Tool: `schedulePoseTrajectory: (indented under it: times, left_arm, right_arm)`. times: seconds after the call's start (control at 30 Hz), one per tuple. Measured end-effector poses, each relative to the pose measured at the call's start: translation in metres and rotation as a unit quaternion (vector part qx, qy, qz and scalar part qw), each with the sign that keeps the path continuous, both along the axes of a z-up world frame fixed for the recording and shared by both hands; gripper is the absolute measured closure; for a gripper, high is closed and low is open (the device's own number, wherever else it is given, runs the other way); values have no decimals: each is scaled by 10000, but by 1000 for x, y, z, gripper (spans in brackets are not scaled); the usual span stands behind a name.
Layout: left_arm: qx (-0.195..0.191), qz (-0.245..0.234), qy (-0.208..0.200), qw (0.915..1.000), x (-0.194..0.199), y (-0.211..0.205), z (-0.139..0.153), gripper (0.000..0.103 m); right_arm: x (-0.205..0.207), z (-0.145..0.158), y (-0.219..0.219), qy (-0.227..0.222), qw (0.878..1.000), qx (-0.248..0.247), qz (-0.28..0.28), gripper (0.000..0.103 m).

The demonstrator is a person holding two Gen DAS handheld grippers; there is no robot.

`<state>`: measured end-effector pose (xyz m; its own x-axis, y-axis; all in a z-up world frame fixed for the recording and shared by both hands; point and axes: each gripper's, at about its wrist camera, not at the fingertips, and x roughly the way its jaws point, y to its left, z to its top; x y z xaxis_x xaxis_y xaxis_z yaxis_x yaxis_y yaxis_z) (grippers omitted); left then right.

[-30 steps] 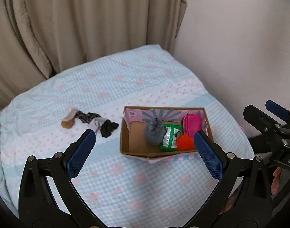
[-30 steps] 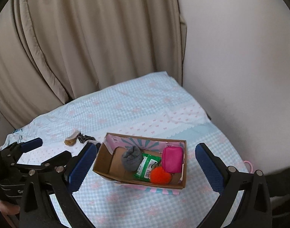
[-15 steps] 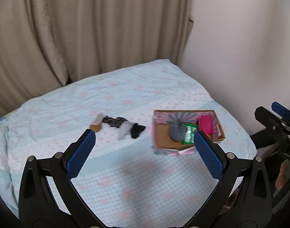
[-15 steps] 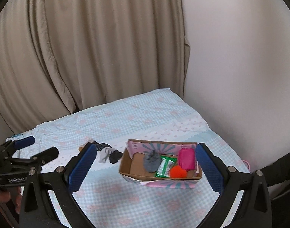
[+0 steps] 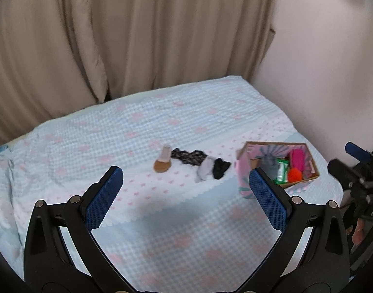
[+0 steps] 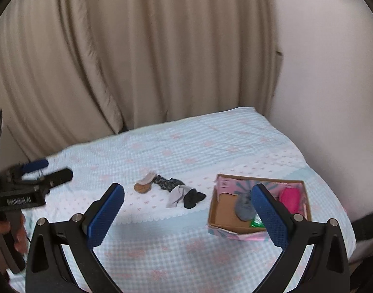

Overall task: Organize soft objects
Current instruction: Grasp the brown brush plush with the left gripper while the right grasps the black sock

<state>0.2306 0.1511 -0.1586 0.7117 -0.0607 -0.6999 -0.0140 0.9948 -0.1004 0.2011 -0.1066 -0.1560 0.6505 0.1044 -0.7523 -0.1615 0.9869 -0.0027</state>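
Note:
A cardboard box (image 5: 245, 168) (image 6: 217, 210) sits on the bed at the right, holding a grey sock (image 5: 269, 164) (image 6: 243, 206), a green packet (image 5: 281, 172), an orange pompom (image 5: 295, 174) and a pink pouch (image 5: 297, 158) (image 6: 290, 199). Left of it lie a brown sock (image 5: 162, 162) (image 6: 143, 184), a black lace piece (image 5: 189, 156) (image 6: 167, 183), a light grey sock (image 5: 204, 171) (image 6: 176, 195) and a black sock (image 5: 219, 168) (image 6: 192, 197). My left gripper (image 5: 186, 193) and right gripper (image 6: 189, 213) are open, empty, held above the bed's near side.
The bed (image 5: 137, 127) has a light blue checked cover with pink marks. Beige curtains (image 5: 137, 36) hang behind it and a wall (image 5: 333, 61) stands at the right. The right gripper shows at the left wrist view's right edge (image 5: 357, 171), the left gripper at the right wrist view's left edge (image 6: 32, 178).
Both grippers have pulled back and swung left. The box and socks look smaller and sit further right in view. Nothing on the bed has moved.

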Motion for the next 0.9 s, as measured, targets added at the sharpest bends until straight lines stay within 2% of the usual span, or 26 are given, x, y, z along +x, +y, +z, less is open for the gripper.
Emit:
schedulePoseTrajectory:
  times: [0.13,0.27,0.43,0.6,0.77,0.9]
  left_arm:
    - [-158,121,145,9997,29,29,-39,0]
    - [-285,155,313,9990,61,46,-86,0]
    - [-318,83,481,9983,104,50,-142,0]
    - [-424,10,696,9967,148,52,-202,0]
    - [-517,-34,921,9944,193,51,-256,2]
    - [-478,-90,1053,9933,221,48,-287,8]
  right_arm:
    - [21,-46,27,274,9995,16,145,0]
    - [37,-90,44,410,9991,124,30,0]
    - [64,-155,59,524,9984,98,-211,0]
    - [92,-209,66,569,9981,26,-221,0]
    - [135,-258,69,648,9977,-180,60,0]
    - [173,-301,76,888,9924,-522,674,0]
